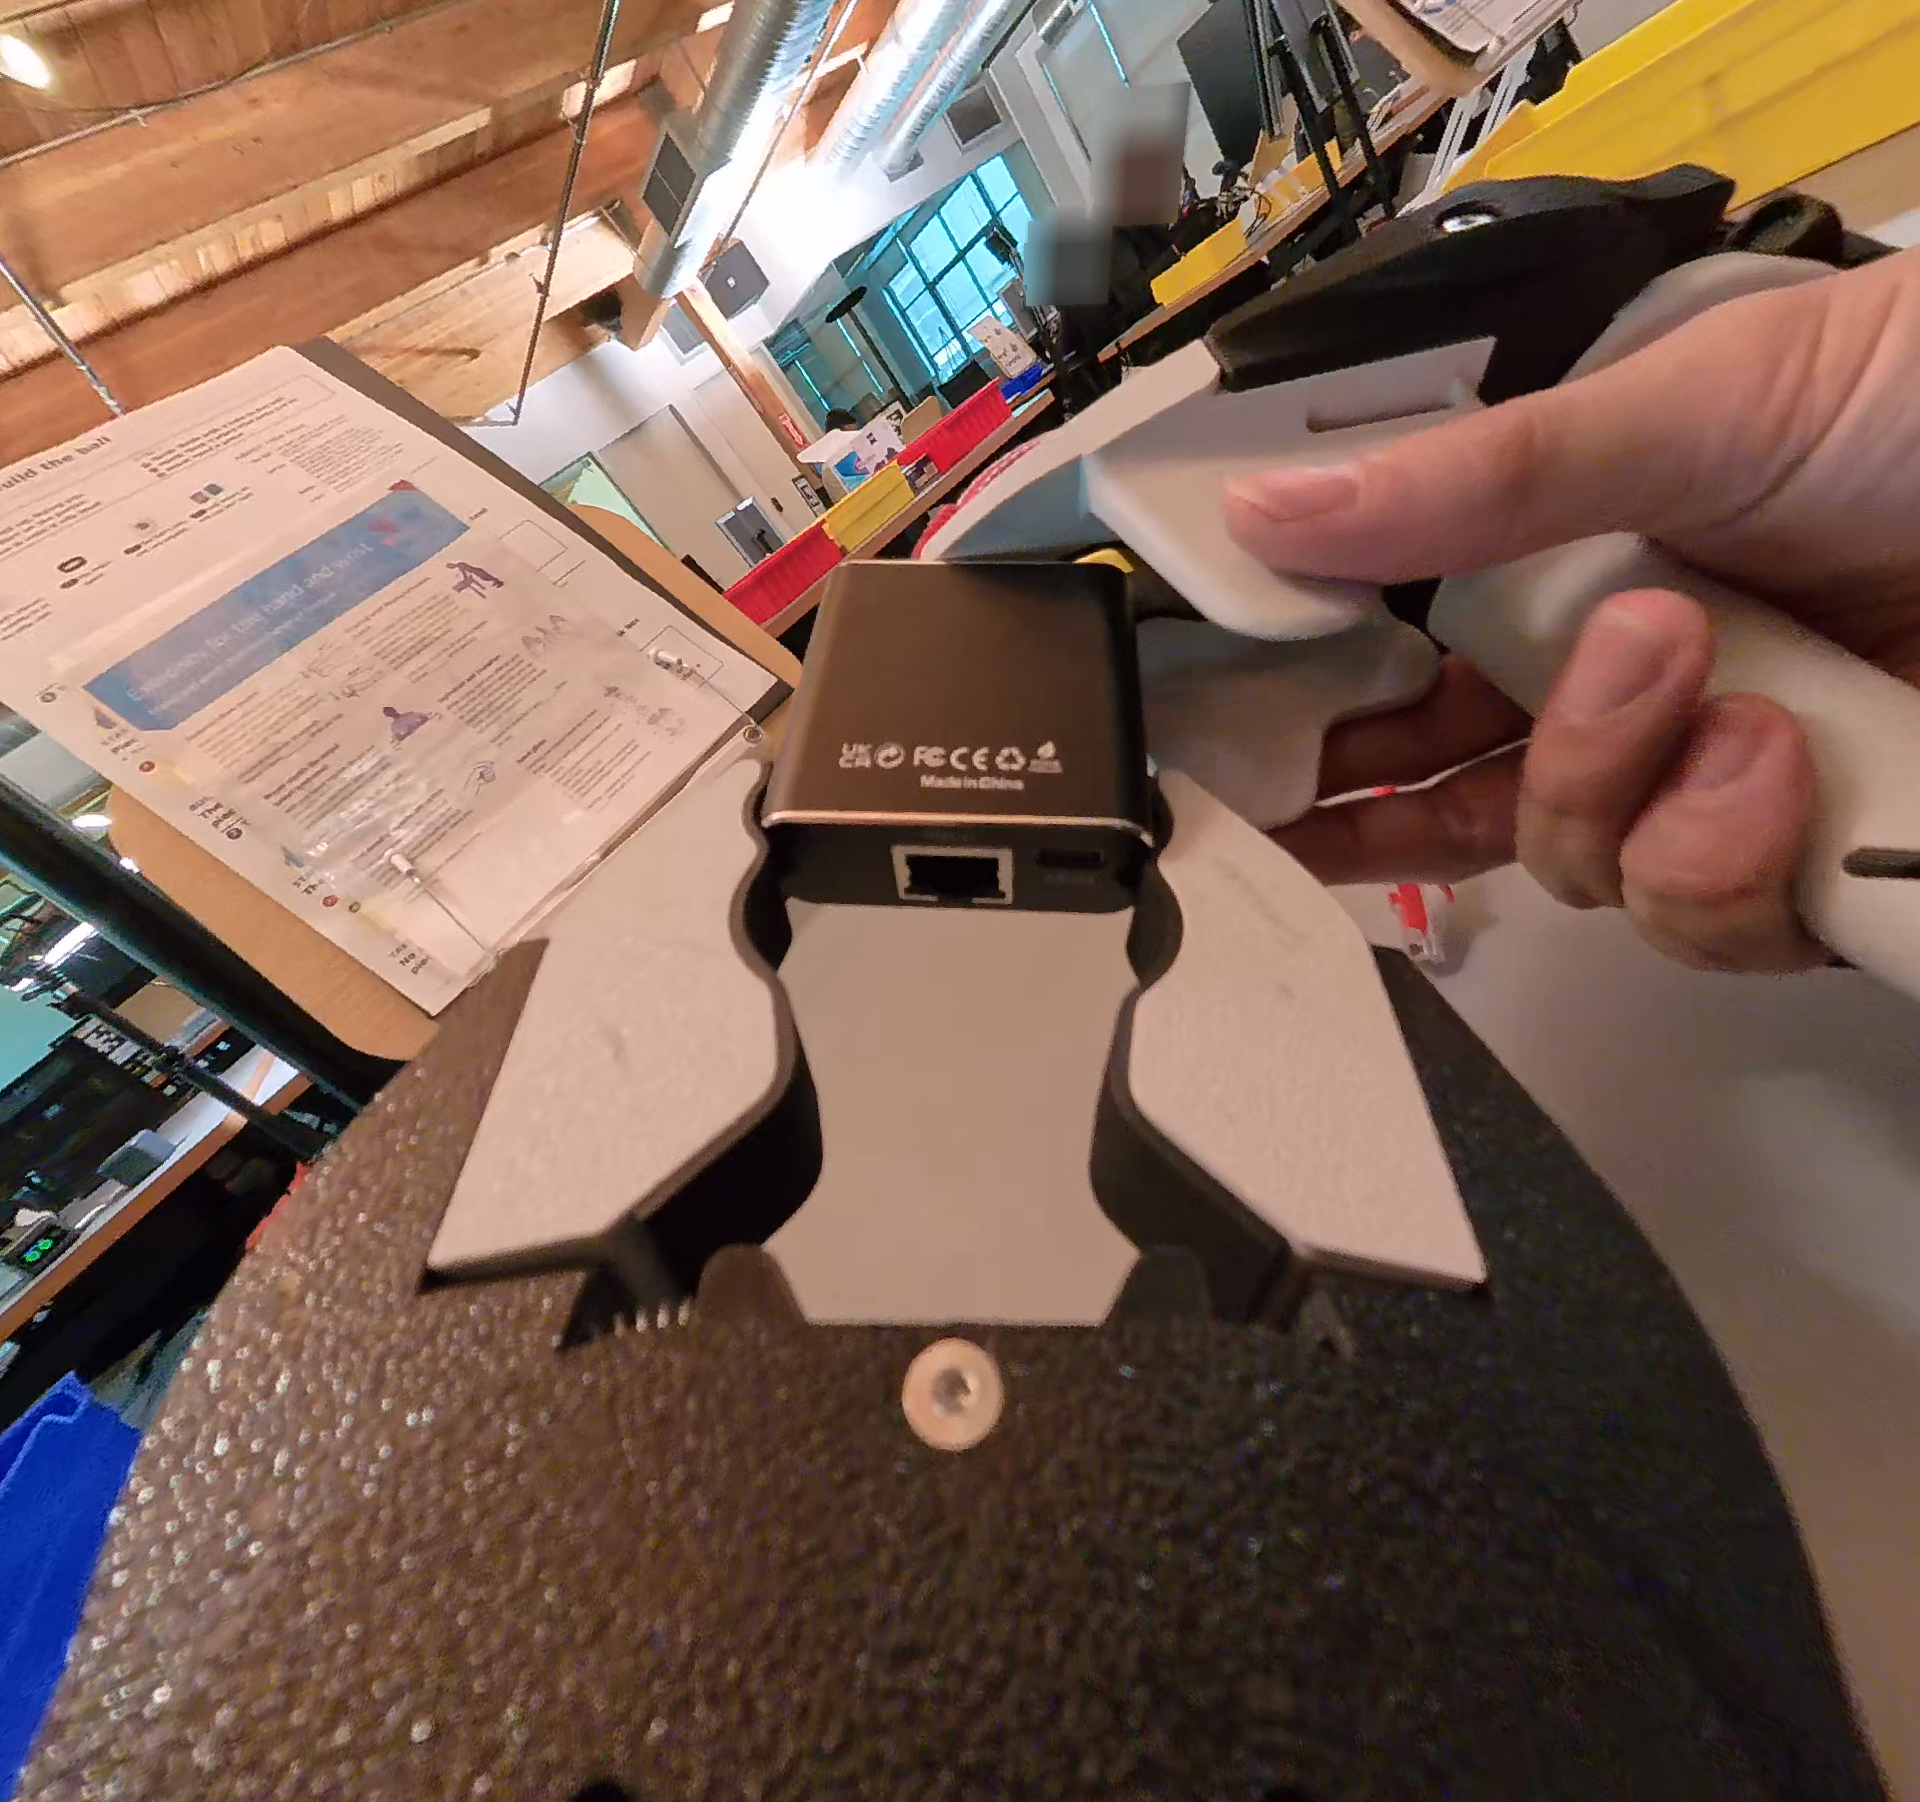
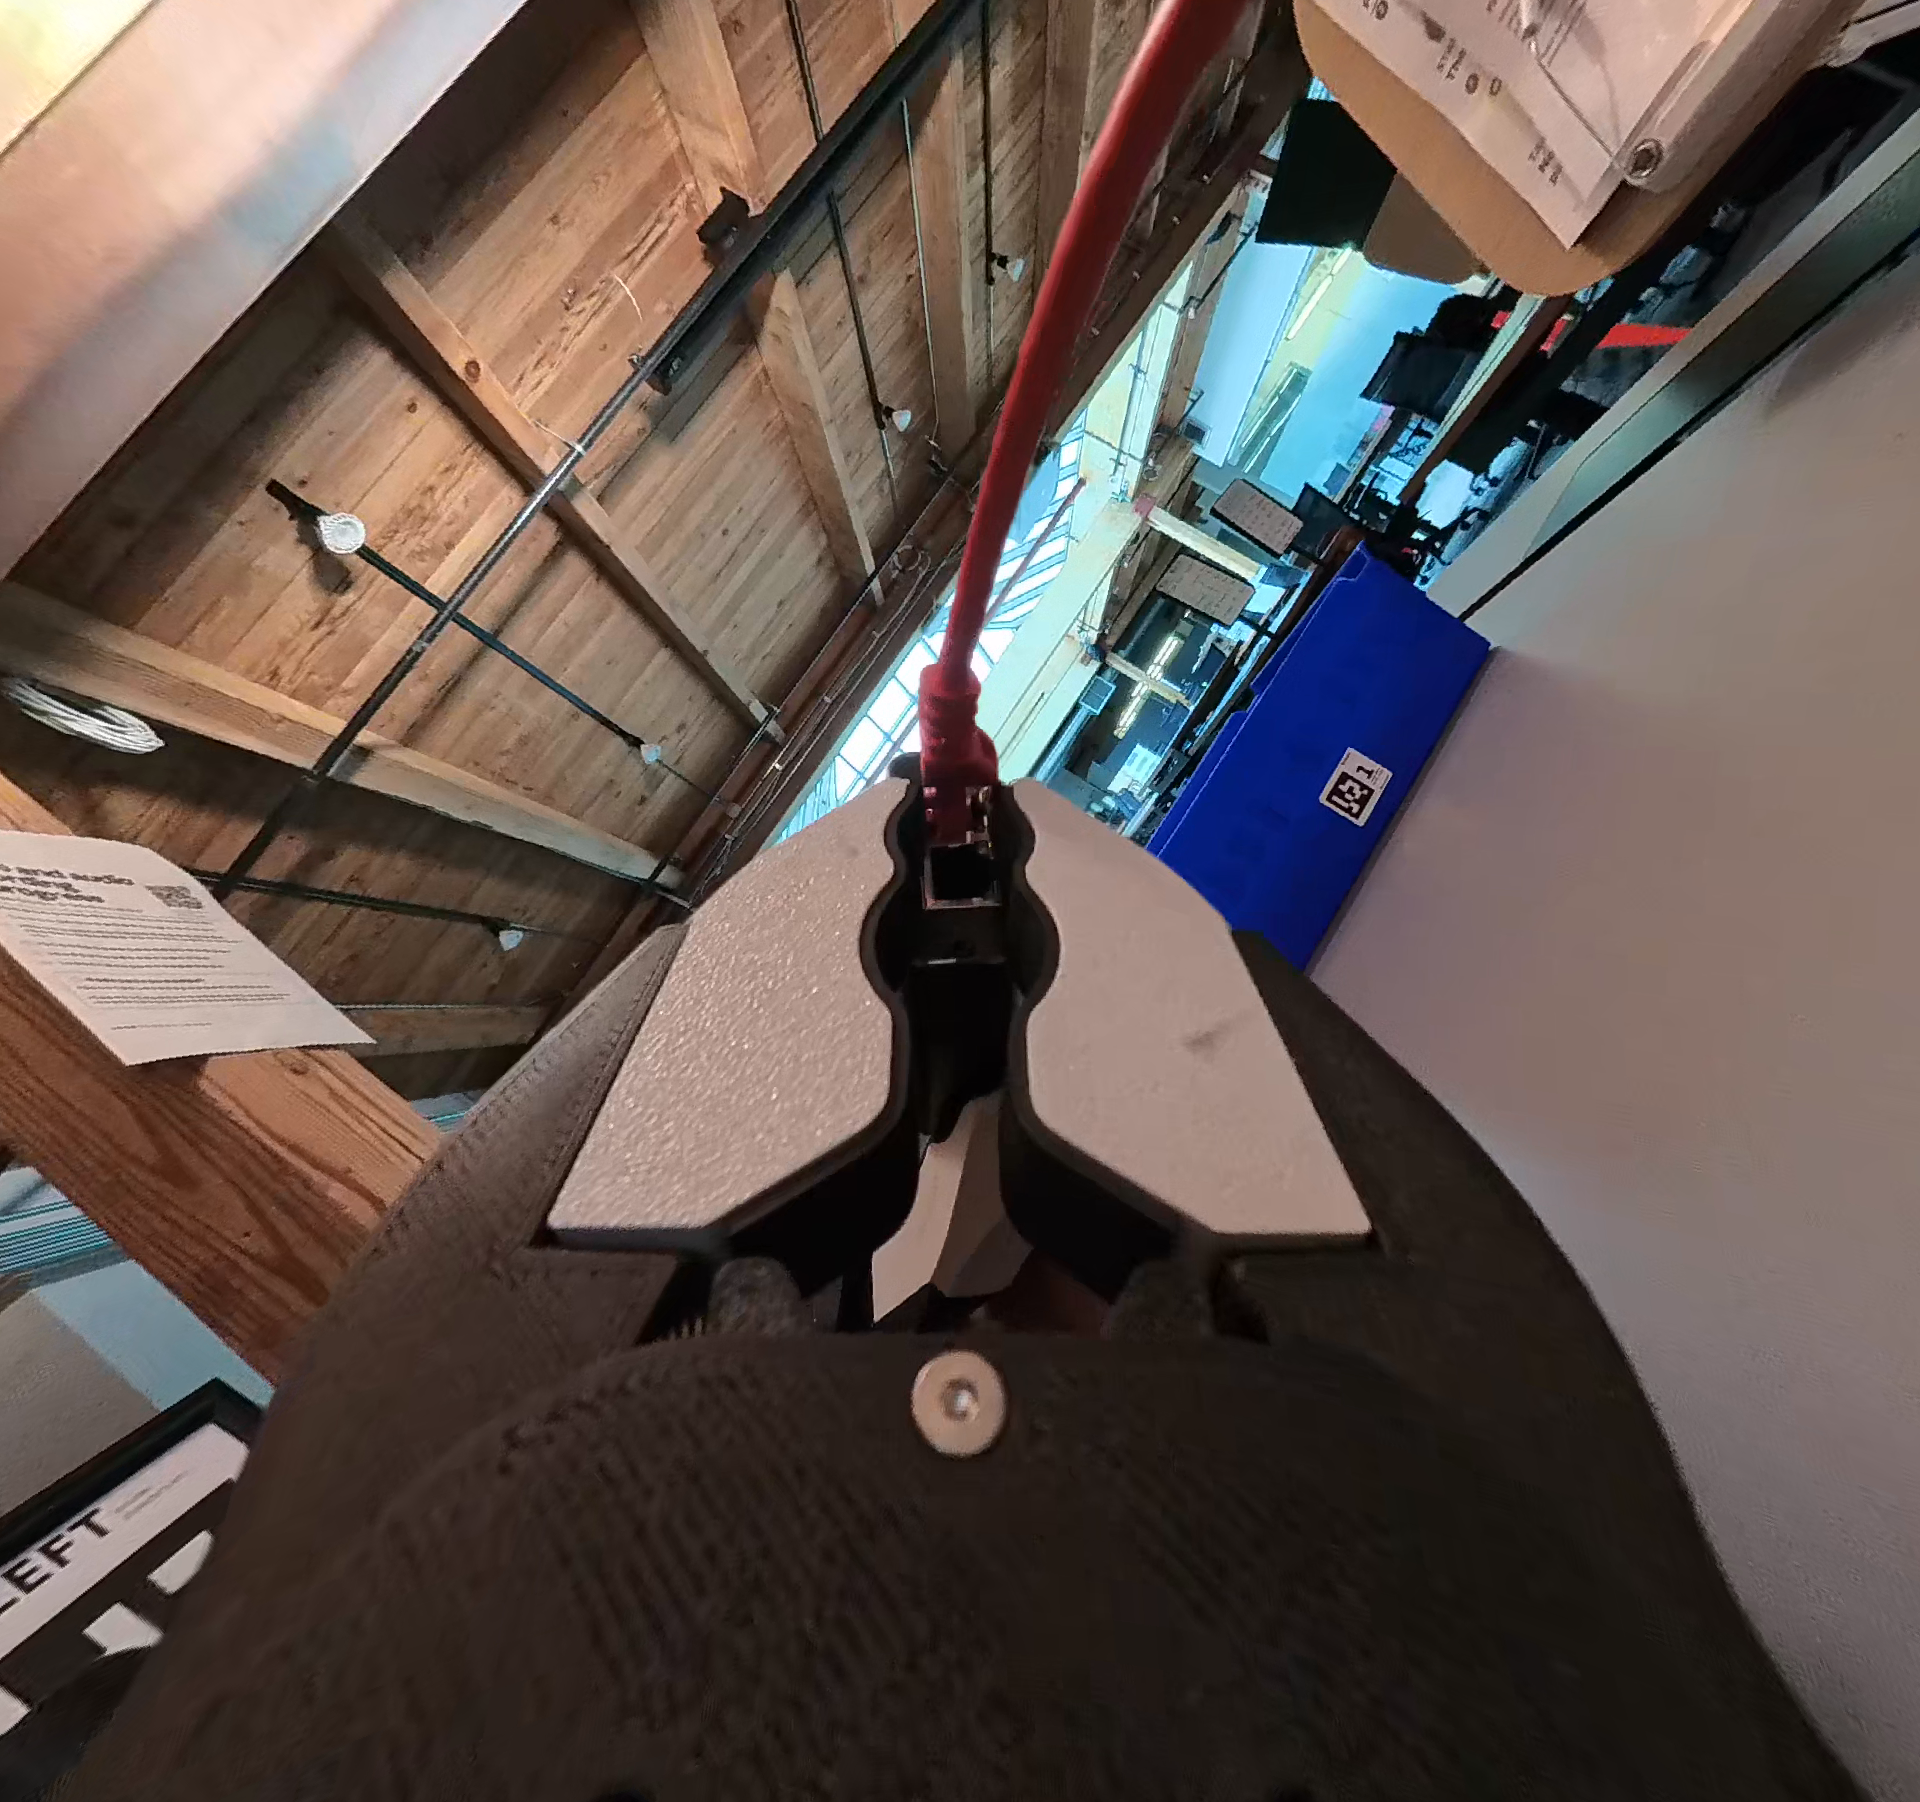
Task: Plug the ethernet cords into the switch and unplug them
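My left gripper (image 1: pixel 956 802) is shut on the black switch (image 1: pixel 961 682) and holds it up off the table. The switch's empty ethernet port (image 1: pixel 953 874) faces the camera. A hand (image 1: pixel 1683 464) holds the right gripper's white handle (image 1: pixel 1621 651) just right of and beyond the switch. A red cord end with a clear plug (image 1: pixel 1423 916) shows under that hand. In the right wrist view my right gripper (image 2: pixel 961 812) is shut on the red plug (image 2: pixel 954 739) of a red ethernet cord (image 2: pixel 1081 246) that runs up and out of view. The switch does not show there.
A board with printed sheets (image 1: pixel 343 661) stands left of the switch. Yellow bins (image 1: pixel 1714 59) are at the back right. A blue bin (image 2: pixel 1330 776) sits at the white table's (image 2: pixel 1714 817) far edge. The table also shows in the left wrist view (image 1: pixel 1714 1233).
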`<state>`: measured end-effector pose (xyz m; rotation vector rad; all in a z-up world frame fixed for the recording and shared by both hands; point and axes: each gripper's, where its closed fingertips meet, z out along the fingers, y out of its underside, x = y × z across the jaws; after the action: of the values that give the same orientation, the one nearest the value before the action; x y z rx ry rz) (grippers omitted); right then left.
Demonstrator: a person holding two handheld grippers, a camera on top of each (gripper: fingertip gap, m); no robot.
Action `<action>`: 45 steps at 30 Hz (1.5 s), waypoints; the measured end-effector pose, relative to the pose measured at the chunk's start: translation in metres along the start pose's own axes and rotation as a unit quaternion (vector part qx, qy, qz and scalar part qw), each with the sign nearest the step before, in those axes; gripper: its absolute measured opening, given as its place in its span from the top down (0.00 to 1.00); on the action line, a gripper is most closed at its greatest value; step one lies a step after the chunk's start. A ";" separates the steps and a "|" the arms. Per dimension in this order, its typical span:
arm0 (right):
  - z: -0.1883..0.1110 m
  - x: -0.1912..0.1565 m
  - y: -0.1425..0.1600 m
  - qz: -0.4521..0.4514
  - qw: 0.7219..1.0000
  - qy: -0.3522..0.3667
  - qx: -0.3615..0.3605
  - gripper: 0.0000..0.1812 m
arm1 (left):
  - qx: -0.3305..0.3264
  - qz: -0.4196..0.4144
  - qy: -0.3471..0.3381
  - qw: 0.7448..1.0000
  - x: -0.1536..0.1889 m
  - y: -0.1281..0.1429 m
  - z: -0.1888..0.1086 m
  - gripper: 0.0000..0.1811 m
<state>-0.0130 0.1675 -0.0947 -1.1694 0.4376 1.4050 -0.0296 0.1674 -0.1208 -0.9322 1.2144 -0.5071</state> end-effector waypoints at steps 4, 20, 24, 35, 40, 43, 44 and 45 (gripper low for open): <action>-0.003 0.000 0.002 -0.042 0.999 -0.011 -0.033 0.94 | -0.001 0.001 0.005 1.000 0.003 0.002 0.001 0.65; 0.017 -0.004 0.005 -0.116 0.991 -0.032 -0.061 0.94 | 0.019 -0.034 -0.053 0.998 -0.011 0.005 0.000 0.65; 0.019 0.000 0.005 -0.130 0.989 -0.030 -0.069 0.94 | -0.001 -0.017 -0.068 0.998 -0.015 0.012 0.000 0.65; 0.020 0.005 0.006 -0.122 0.989 -0.028 -0.078 0.94 | 0.001 -0.025 -0.055 0.998 -0.013 0.018 0.002 0.66; 0.021 -0.001 0.008 -0.113 0.989 -0.029 -0.090 0.95 | 0.012 -0.018 -0.058 0.998 -0.016 0.018 -0.002 0.66; 0.021 0.000 0.008 -0.116 0.988 -0.024 -0.096 0.95 | 0.012 -0.025 -0.055 0.998 -0.016 0.018 -0.002 0.66; 0.021 0.001 0.008 -0.120 0.988 -0.020 -0.094 0.95 | 0.012 -0.026 -0.055 0.998 -0.015 0.018 -0.002 0.66; 0.021 0.001 0.008 -0.122 0.988 -0.017 -0.094 0.95 | 0.011 -0.027 -0.055 0.998 -0.015 0.018 -0.002 0.66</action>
<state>-0.0285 0.1835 -0.0895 -1.3016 0.1327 1.2702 -0.0383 0.1883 -0.1269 -0.9632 1.0854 -0.5045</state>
